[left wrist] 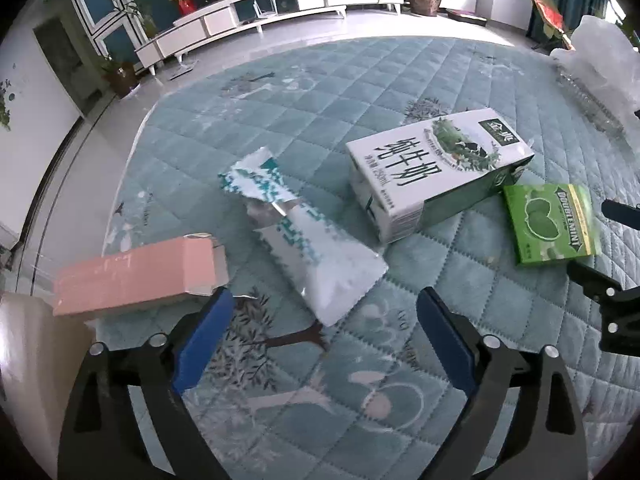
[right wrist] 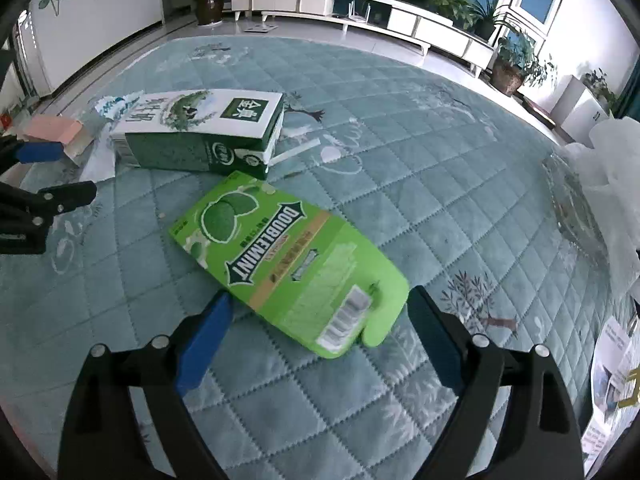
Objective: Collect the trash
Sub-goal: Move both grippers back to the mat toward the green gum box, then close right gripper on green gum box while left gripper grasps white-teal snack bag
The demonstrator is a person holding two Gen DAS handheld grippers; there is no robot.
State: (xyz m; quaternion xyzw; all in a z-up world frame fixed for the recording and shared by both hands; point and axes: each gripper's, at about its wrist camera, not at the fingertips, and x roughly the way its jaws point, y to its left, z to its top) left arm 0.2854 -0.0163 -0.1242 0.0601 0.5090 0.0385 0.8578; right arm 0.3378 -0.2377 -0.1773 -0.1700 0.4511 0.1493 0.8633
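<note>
Nearest the left gripper (left wrist: 324, 328), whose jaws stand wide and empty, angled down at the rug (left wrist: 400, 92), lies a white wrapper (left wrist: 320, 256): light, limp, probably slippery; pinch its near corner. Left of it sits a pink box (left wrist: 136, 276), right a milk carton (left wrist: 432, 172), stiff, likely light. The right gripper (right wrist: 320, 332), also wide, tilted down, straddles the flat gum pack's (right wrist: 288, 260) near end without pressing it; thin card, best taken by its edges.
</note>
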